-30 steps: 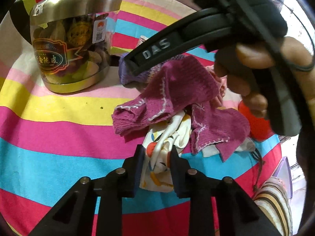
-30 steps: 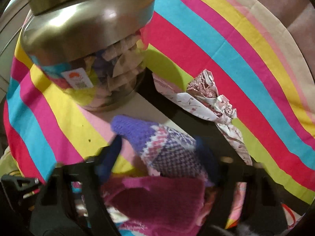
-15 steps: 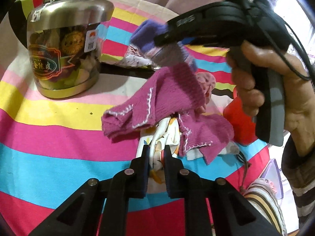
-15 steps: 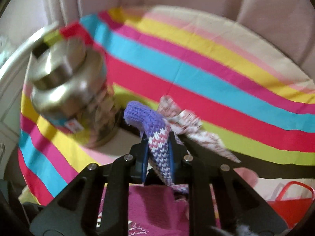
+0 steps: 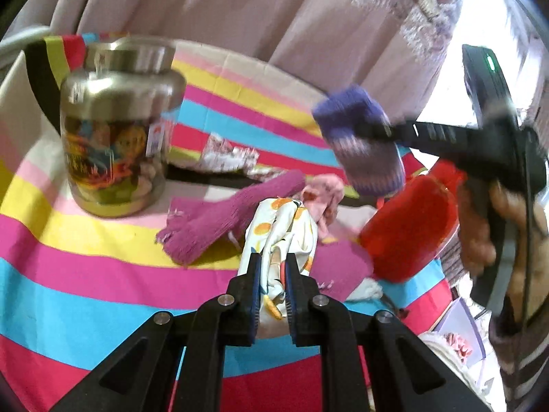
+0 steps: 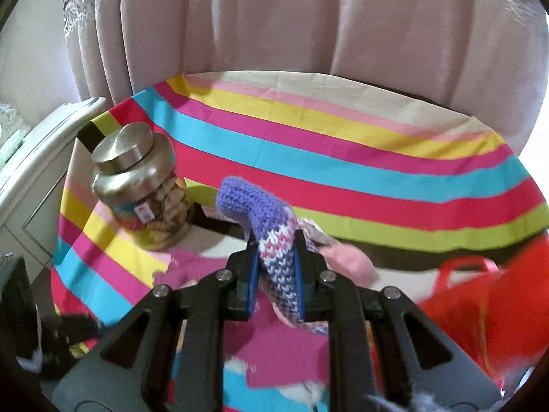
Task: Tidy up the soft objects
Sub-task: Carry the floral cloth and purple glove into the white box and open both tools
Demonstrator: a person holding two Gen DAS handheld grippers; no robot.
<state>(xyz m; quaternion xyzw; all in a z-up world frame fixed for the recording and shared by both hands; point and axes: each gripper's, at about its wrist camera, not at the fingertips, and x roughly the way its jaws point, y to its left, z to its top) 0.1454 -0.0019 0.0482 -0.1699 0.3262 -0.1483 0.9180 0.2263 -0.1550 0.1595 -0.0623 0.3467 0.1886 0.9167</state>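
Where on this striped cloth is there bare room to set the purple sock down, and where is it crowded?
Free: the far stripes of the cloth between the curtain and the pile, and the near-left stripes in front of the jar. Crowded: the middle, where the magenta sock, pink piece and red bag bunch together.

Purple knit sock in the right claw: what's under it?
Under the purple knit sock the red bag and a pink cloth show. The bag's inside is hidden.
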